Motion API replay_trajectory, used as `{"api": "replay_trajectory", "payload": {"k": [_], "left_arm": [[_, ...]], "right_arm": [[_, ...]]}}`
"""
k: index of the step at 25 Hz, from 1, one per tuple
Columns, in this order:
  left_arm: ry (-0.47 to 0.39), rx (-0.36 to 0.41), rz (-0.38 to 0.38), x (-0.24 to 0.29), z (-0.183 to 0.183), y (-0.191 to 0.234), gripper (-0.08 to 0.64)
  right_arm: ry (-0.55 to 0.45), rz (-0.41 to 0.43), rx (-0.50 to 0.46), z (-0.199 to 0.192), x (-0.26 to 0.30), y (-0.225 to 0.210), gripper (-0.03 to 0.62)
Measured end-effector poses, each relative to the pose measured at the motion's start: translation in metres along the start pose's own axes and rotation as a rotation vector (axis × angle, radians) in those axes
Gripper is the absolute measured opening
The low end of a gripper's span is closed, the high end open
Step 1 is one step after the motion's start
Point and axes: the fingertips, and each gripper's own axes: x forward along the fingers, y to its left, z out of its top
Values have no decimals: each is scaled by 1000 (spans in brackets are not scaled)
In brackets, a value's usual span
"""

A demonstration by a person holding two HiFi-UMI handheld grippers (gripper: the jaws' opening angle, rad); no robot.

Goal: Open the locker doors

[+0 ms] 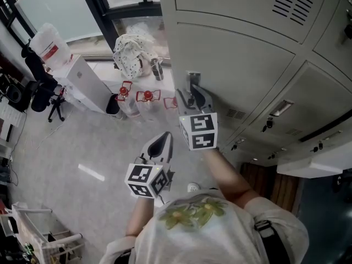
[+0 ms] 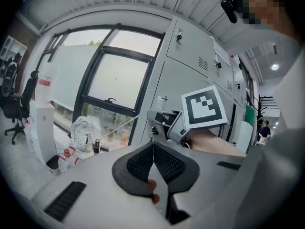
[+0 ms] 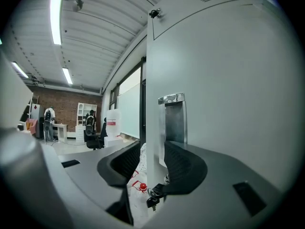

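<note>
Now the right gripper [image 3: 152, 162] stands with jaws wide, straddling the edge of the locker door [image 3: 228, 80] beside its recessed handle [image 3: 174, 120]; the left gripper [image 2: 154, 150] hangs apart, jaws together, empty.

Left gripper [image 2: 153, 147] fingers [image 2: 141, 163] touch, facing lockers [image 2: 190, 61].

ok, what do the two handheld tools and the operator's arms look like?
Both alike: the left tool and right tool have smooth pale grey shells ending in curved black pads with a fine grid texture. Each carries a white cube printed with black square markers. No cables show. The person wears a pale short-sleeved T-shirt with a green leaf print and a black strap.
</note>
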Motion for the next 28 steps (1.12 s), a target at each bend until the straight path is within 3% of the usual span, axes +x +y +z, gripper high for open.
{"api": "replay_trajectory", "payload": {"k": [28], "left_arm": [[5,24,-57,-51,-25,-38,31]], "right_arm": [[23,10,-8,-4,-71,43,149]]}}
